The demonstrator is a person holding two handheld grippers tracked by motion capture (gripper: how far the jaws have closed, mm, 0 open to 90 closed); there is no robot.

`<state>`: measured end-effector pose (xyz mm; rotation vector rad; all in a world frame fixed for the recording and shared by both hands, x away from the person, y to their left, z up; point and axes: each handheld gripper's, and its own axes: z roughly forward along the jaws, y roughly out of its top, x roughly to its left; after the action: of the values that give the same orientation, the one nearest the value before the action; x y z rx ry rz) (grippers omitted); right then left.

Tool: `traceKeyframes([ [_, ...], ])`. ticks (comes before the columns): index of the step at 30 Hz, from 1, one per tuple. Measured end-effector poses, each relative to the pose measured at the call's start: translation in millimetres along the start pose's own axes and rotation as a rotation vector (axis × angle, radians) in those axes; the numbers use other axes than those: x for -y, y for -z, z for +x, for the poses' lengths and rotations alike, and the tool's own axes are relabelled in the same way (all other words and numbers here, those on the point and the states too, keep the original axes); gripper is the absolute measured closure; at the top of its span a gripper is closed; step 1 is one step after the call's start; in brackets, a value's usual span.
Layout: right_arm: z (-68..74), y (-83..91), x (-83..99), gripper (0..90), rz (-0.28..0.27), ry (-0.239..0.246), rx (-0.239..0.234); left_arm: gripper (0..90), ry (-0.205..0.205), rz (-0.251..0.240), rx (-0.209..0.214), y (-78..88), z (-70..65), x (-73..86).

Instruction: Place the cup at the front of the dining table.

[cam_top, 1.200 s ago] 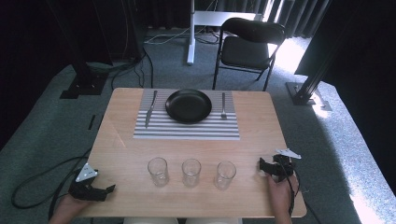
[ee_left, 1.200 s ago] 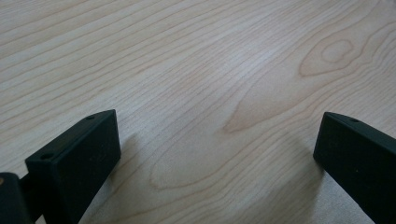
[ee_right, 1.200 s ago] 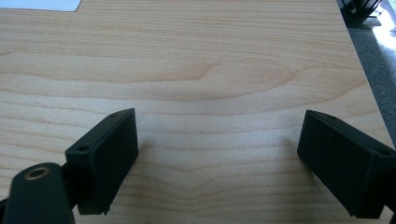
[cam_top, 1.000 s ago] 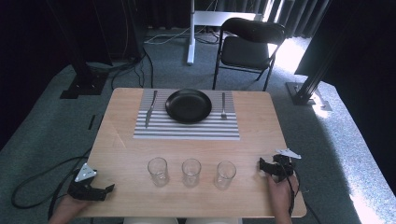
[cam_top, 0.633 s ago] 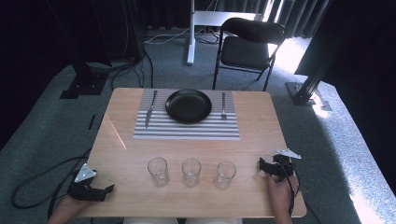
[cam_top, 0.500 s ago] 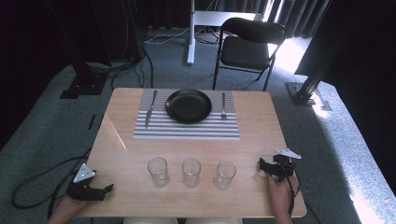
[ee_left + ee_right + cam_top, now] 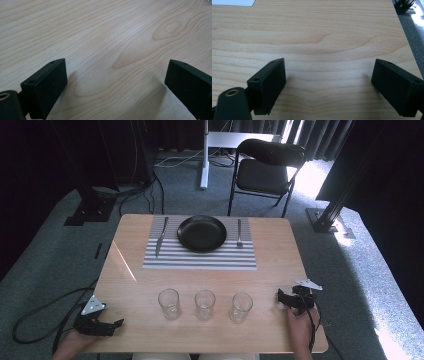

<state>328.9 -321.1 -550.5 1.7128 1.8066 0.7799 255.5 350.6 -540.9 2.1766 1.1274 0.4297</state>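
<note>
Glasses (image 7: 205,304) sit in a row between both released grippers, left gripper (image 7: 111,325) at eight o'clock, right gripper (image 7: 281,299) at four; I'd approach the nearest glass level, jaws straddling it.

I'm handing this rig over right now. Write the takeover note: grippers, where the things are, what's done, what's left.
Left gripper: at the table's near left corner; its fingers have just been closing slightly but are open, with only bare wood between them.
Right gripper: near right edge, open, holding nothing.
Three empty glasses in a row at the near edge: left glass, middle glass, right glass, the last closest to the right gripper.
Far side: black plate on the striped placemat, knife left, fork right.
Done: nothing handled.
Left: probably the glasses.
</note>
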Motion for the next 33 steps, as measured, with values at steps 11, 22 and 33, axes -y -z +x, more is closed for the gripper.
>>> traceKeyframes([
  [11, 0.0, 0.0, 0.0, 11.7, 0.000, 0.000, 0.000, 4.7, 0.017, -0.035, 0.050, 8.8, -6.5, -12.2],
  [22, 0.0, 0.0, 0.0, 11.7, 0.000, 0.000, 0.000, 4.7, -0.033, -0.077, 0.091, 18.5, -20.5, -30.7],
  [33, 0.1, 0.0, 0.0, 11.8, 0.000, 0.000, 0.000, 4.7, -0.100, -0.137, 0.151, 28.6, -42.2, -52.0],
])
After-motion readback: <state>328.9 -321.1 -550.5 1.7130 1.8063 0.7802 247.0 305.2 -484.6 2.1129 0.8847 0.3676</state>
